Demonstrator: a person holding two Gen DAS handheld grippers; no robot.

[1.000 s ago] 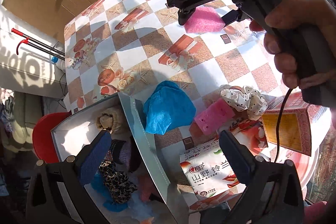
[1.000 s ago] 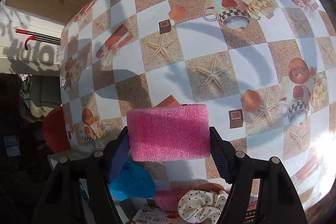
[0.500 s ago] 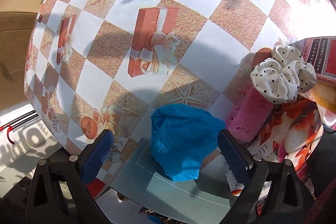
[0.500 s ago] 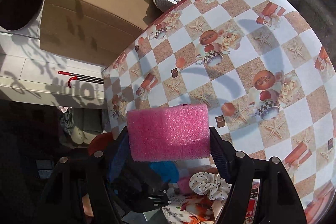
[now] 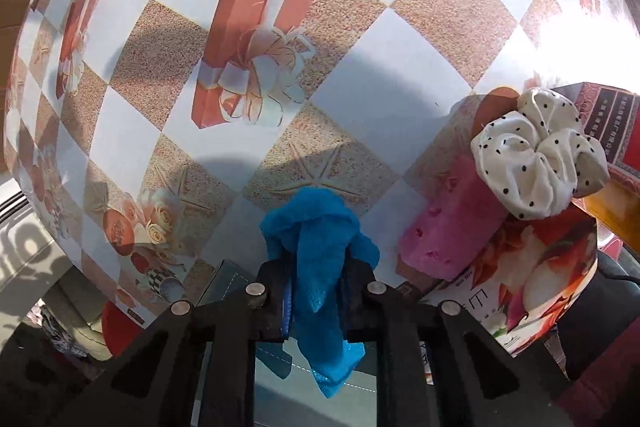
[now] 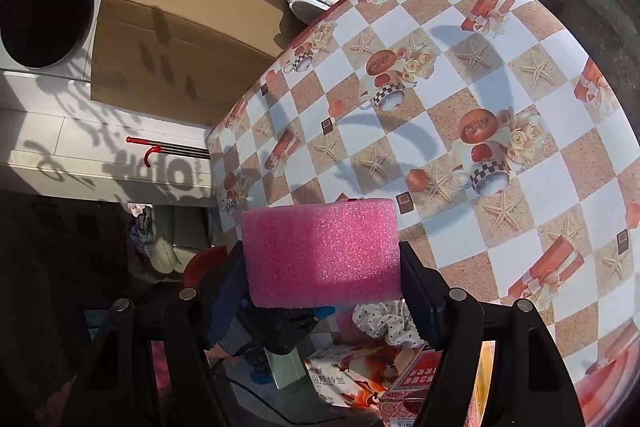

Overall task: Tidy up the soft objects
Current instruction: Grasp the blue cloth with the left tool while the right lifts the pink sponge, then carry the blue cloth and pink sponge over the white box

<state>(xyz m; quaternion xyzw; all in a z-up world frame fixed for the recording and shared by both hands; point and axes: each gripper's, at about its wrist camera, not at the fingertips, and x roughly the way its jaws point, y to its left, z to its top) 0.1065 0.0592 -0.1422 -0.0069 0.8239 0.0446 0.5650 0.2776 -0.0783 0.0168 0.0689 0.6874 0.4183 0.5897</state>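
Beside the grey open-topped box (image 5: pixel 240 279) at the desk edge: the left tool (image 5: pixel 316 291) is clamped together on the crumpled blue cloth (image 5: pixel 316 247), bunched between its pads just above the box rim.
Right tool (image 6: pixel 320 267): gripping the pink foam sponge block (image 6: pixel 322 253) by its two ends, raised over the checked desk (image 6: pixel 440 115).
Next, likely: lift the cloth clear, carry it over the box, release low.
Care: the loose tail may snag the rim.
Waiting beside the box: second pink sponge (image 5: pixel 452 227), white dotted scrunchie (image 5: pixel 536 163).
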